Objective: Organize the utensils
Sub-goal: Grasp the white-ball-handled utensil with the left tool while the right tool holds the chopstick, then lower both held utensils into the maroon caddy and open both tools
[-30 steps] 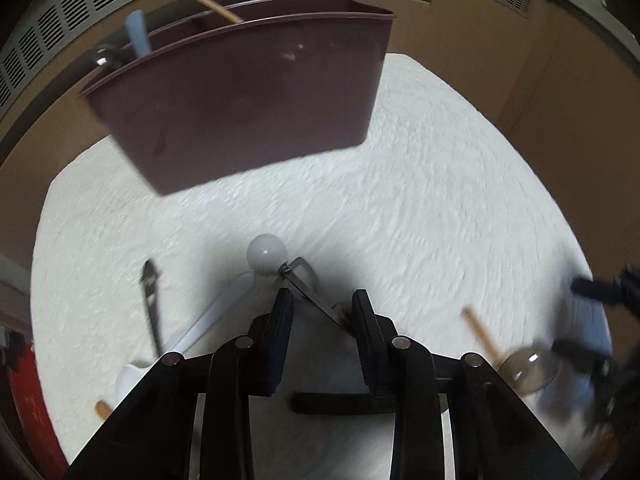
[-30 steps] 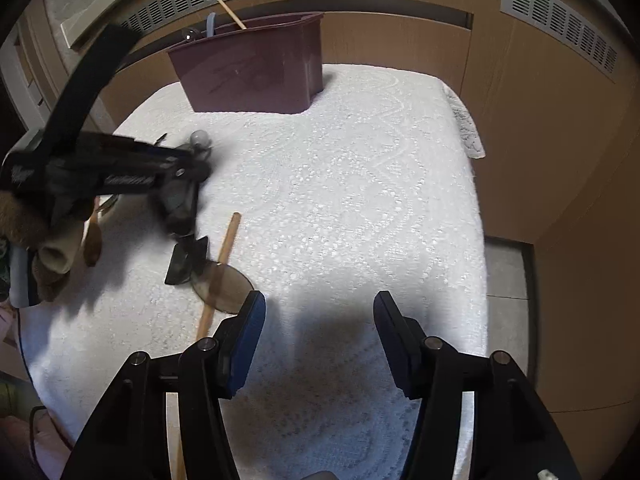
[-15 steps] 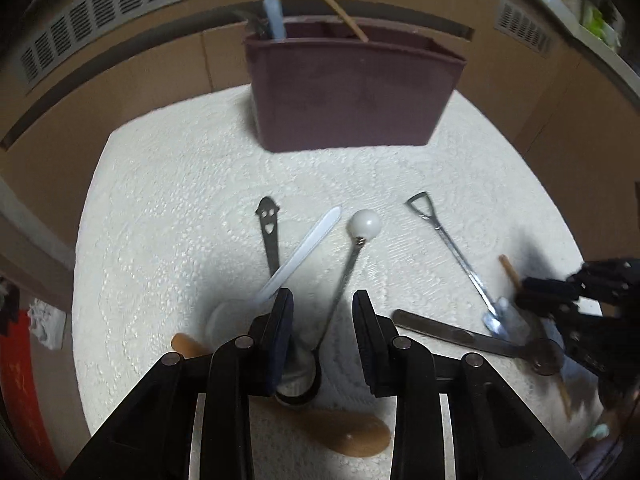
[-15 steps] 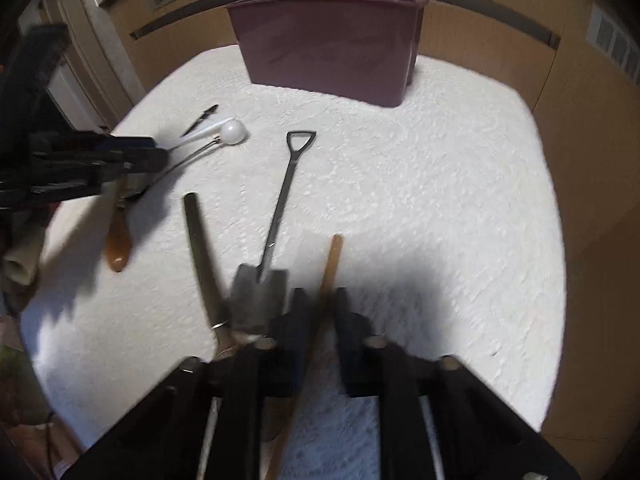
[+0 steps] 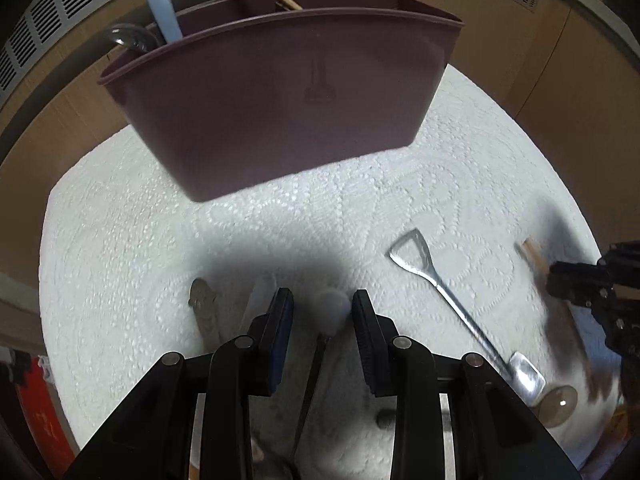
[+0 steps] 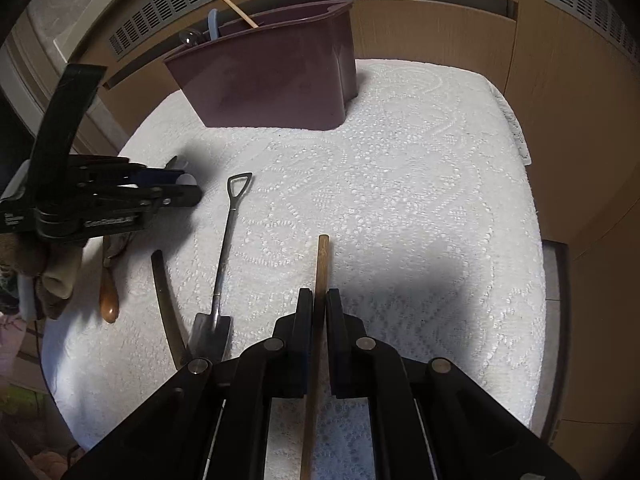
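Right tongs (image 6: 316,316): clamped tight on the wooden handle (image 6: 321,268), which runs forward between the pads and lies low over the white lace cloth (image 6: 420,184).
Left tongs (image 5: 322,312): jaws narrowly apart, with the white ball-ended utensil (image 5: 331,310) between them; whether the pads press on it cannot be told (blur there).
Organizer: the maroon caddy (image 6: 272,80) stands at the back of the worktop, already holding a pale blue handle (image 5: 164,20), a metal spoon bowl (image 5: 130,38) and a thin wooden stick (image 6: 237,10).
Loose on the cloth: a shovel-shaped metal spoon (image 6: 224,256), a dark curved handle (image 6: 166,308) just beside it, and a brown wooden spoon (image 6: 108,300) further left.
In the way: the left tongs' body blocks the right camera's view of the utensils beneath it.
Surroundings: wooden panels with vent grilles (image 6: 192,8) behind the worktop.
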Available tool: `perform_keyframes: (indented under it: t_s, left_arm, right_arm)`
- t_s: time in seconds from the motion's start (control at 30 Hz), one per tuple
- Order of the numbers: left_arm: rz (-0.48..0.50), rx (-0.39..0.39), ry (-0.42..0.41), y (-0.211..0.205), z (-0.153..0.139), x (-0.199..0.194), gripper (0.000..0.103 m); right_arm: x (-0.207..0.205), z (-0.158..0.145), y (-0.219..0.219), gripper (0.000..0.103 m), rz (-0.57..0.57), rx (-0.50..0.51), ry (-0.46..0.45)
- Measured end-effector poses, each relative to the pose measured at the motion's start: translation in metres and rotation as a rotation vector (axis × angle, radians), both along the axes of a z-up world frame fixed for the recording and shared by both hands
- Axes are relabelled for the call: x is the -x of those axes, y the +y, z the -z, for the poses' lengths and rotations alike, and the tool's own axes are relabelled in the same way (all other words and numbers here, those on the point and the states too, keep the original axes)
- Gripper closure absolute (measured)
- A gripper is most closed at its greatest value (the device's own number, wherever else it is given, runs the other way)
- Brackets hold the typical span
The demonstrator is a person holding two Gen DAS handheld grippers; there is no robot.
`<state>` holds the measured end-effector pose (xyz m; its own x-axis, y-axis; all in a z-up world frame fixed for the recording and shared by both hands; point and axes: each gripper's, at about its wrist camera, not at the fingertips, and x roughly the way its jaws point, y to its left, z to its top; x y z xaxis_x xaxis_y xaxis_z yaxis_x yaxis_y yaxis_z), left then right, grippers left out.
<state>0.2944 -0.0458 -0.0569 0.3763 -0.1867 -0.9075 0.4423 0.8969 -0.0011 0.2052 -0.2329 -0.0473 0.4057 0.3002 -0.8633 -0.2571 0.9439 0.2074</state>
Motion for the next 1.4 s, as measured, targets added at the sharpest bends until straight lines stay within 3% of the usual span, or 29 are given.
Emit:
perform_keyframes:
  t_s: [0.13, 0.23, 0.3, 0.43, 0.6, 0.67, 0.7, 0.73, 0.8, 1.03, 1.17, 1.4]
  left_arm:
    - [-0.04, 0.038, -0.042, 0.004, -0.004, 0.011, 0.081]
    - [-0.086, 0.164, -0.07, 0.022, -0.022, 0.032, 0.081]
    - [-0.119, 0.198, -0.11, 0.031, -0.034, 0.046, 0.081]
    - [-0.162, 0.23, -0.184, 0.044, -0.052, 0.063, 0.081]
    - [-0.169, 0.275, -0.217, 0.049, -0.064, 0.078, 0.081]
    - [-0.163, 0.281, -0.222, 0.05, -0.069, 0.079, 0.081]
    - [-0.163, 0.283, -0.227, 0.054, -0.073, 0.083, 0.081]
    - [-0.163, 0.288, -0.23, 0.054, -0.074, 0.084, 0.081]
    - [-0.17, 0.301, -0.241, 0.056, -0.079, 0.087, 0.081]
    - [-0.169, 0.36, -0.325, 0.06, -0.118, 0.098, 0.081]
    - [-0.157, 0.396, -0.402, 0.057, -0.158, 0.093, 0.081]
    - [-0.094, 0.39, -0.595, 0.047, -0.254, 0.063, 0.081]
  right_arm:
    - [-0.005, -0.003, 0.001, 0.097, 0.021, -0.013, -0.02]
    - [-0.003, -0.021, 0.0, 0.097, 0.036, -0.025, -0.079]
    - [0.0, -0.032, 0.003, 0.097, 0.032, 0.002, -0.112]
    - [0.007, -0.026, 0.012, 0.092, -0.036, 0.071, -0.073]
    - [0.013, 0.009, 0.012, 0.08, -0.004, 0.097, 0.02]
    - [0.02, 0.011, 0.016, 0.082, 0.0, 0.122, -0.016]
    - [0.022, 0.011, 0.019, 0.094, -0.005, 0.153, -0.027]
    - [0.023, 0.009, 0.021, 0.097, -0.004, 0.173, -0.038]
    - [0.022, 0.002, 0.02, 0.098, 0.005, 0.154, -0.041]
    - [0.018, -0.066, 0.006, 0.098, 0.08, 0.033, -0.203]
    - [0.015, -0.115, 0.007, 0.098, 0.092, -0.01, -0.312]
    - [-0.014, -0.249, 0.008, 0.097, 0.122, -0.058, -0.643]
